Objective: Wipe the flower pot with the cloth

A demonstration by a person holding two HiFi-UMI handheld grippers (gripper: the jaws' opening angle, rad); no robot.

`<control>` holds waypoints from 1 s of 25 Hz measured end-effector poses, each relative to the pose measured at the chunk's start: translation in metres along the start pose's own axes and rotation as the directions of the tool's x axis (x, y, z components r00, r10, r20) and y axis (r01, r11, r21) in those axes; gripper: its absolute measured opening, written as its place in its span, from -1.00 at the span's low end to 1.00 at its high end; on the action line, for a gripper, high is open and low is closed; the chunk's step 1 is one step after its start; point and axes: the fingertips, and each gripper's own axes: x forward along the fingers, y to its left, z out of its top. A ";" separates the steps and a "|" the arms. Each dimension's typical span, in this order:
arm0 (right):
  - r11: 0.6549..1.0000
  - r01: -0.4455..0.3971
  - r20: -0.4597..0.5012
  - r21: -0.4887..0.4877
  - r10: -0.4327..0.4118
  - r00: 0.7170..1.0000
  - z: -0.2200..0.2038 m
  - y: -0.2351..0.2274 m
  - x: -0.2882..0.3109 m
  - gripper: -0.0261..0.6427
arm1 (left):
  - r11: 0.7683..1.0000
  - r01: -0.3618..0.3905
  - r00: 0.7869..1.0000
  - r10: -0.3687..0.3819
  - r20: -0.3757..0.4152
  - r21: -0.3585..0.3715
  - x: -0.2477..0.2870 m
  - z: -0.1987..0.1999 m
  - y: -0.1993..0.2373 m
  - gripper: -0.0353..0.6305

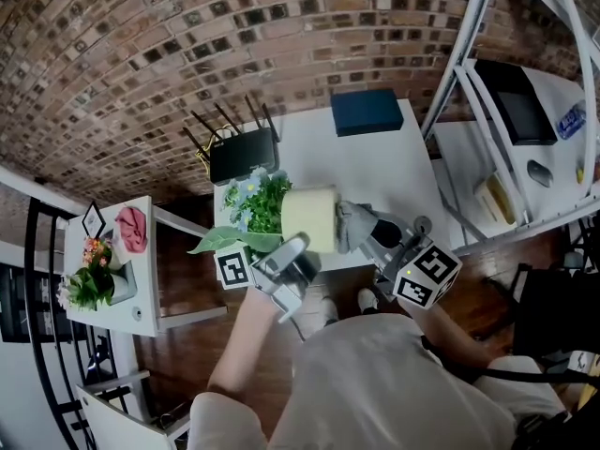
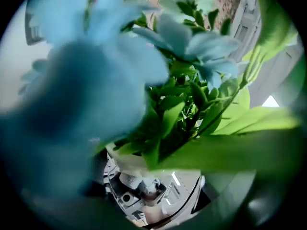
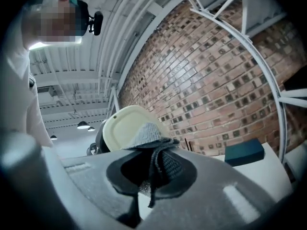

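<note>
The cream flower pot [image 1: 310, 217] is off the white table [image 1: 375, 172], tipped on its side with its green leaves and pale blue flowers [image 1: 255, 202] pointing left. My left gripper [image 1: 298, 251] is shut on the pot from the near side. In the left gripper view, blurred blue flowers [image 2: 96, 71] and leaves [image 2: 182, 109] fill the frame above the pot's rim [image 2: 125, 158]. My right gripper [image 1: 378, 239] is shut on a grey cloth [image 1: 359, 225]. In the right gripper view, the cloth [image 3: 151, 140] lies against the pot's base [image 3: 125, 126], pinched in the right gripper [image 3: 152, 174].
A black router with antennas [image 1: 242, 153] and a dark blue box [image 1: 367, 111] sit at the table's far side by the brick wall. A white metal rack [image 1: 525, 111] stands at the right. At the left, a small white shelf [image 1: 141, 289] carries a pink cloth and flowers.
</note>
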 end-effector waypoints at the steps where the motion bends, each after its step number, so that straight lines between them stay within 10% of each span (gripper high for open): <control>1: 1.000 0.012 -0.019 0.012 -0.012 1.000 -0.009 -0.006 0.000 -0.92 | 0.999 -0.027 1.000 0.027 -0.004 0.023 -0.003 0.000 0.005 0.93; 7: 0.991 0.136 -0.146 0.015 -0.133 0.980 -0.061 -0.035 -0.011 -0.92 | 0.937 -0.309 0.951 0.307 0.036 0.165 -0.042 0.019 0.069 0.93; 11: 0.983 0.180 -0.197 0.021 -0.173 0.965 -0.081 -0.041 -0.022 -0.92 | 0.808 -0.527 0.848 0.518 0.110 0.264 -0.096 0.037 0.138 0.92; 14: 0.977 0.212 -0.231 0.022 -0.201 0.952 -0.095 -0.043 -0.031 -0.92 | 0.639 -0.681 0.720 0.675 0.164 0.359 -0.137 0.053 0.184 0.92; 17: 0.971 0.239 -0.260 0.017 -0.227 0.939 -0.108 -0.044 -0.038 -0.92 | 0.398 -0.796 0.542 0.804 0.244 0.456 -0.175 0.071 0.221 0.92; 22: 0.963 0.269 -0.317 0.019 -0.249 0.915 -0.135 -0.032 -0.050 -0.92 | 0.212 -0.878 0.370 0.869 0.328 0.428 -0.222 0.078 0.283 0.91; 25: 0.964 0.266 -0.346 0.009 -0.246 0.905 -0.148 -0.025 -0.054 -0.92 | -0.034 -0.830 0.255 0.864 0.434 0.556 -0.233 0.089 0.305 0.91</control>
